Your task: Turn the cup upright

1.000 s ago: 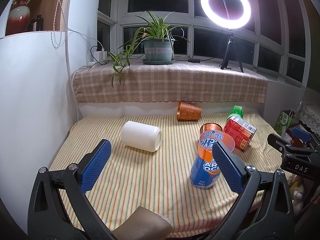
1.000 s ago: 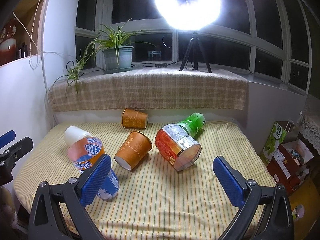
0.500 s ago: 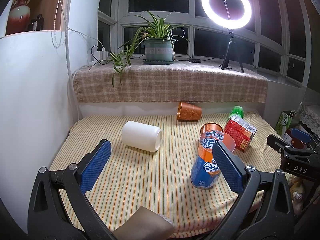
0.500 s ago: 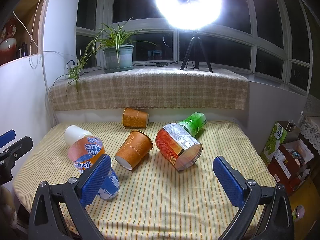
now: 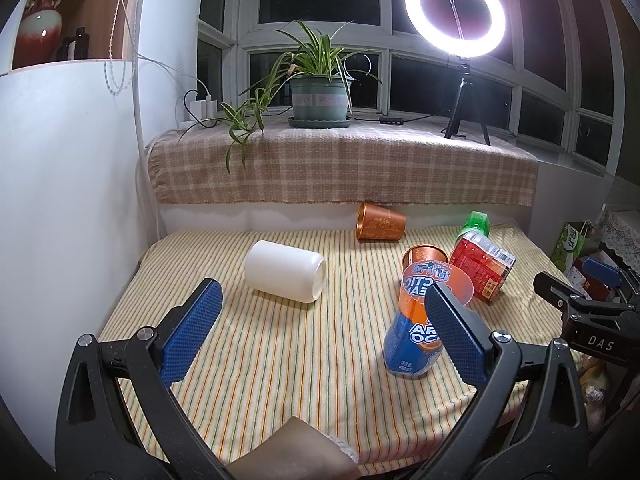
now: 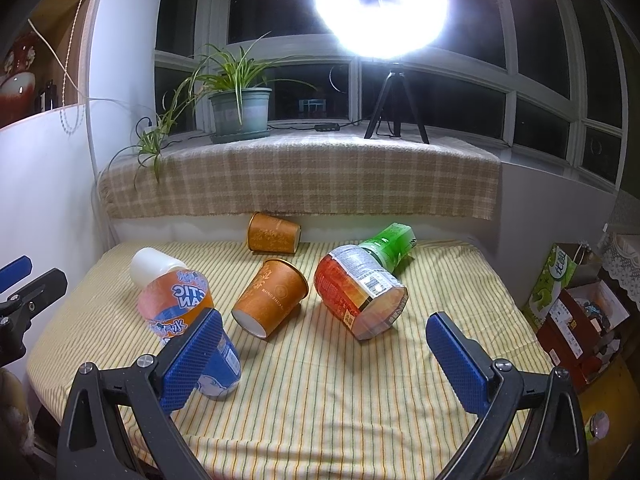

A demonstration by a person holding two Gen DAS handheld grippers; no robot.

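A white cup point(image 5: 285, 271) lies on its side on the striped cloth, mouth toward the right; in the right wrist view only its end point(image 6: 154, 266) shows behind the cut bottle. Two orange paper cups lie on their sides: one point(image 6: 271, 297) mid-table, one point(image 6: 273, 233) by the back wall, also in the left wrist view point(image 5: 380, 223). My left gripper point(image 5: 318, 330) is open and empty, low over the near table, the white cup ahead of it. My right gripper point(image 6: 318, 360) is open and empty in front of the mid-table orange cup.
A cut blue-and-orange bottle sleeve point(image 5: 420, 320) leans near the left gripper's right finger. A red-labelled bottle with a green cap point(image 6: 360, 288) lies on its side at right. A plaid-covered sill point(image 5: 340, 168) holds a plant and ring light. Boxes point(image 6: 576, 304) stand right of the table.
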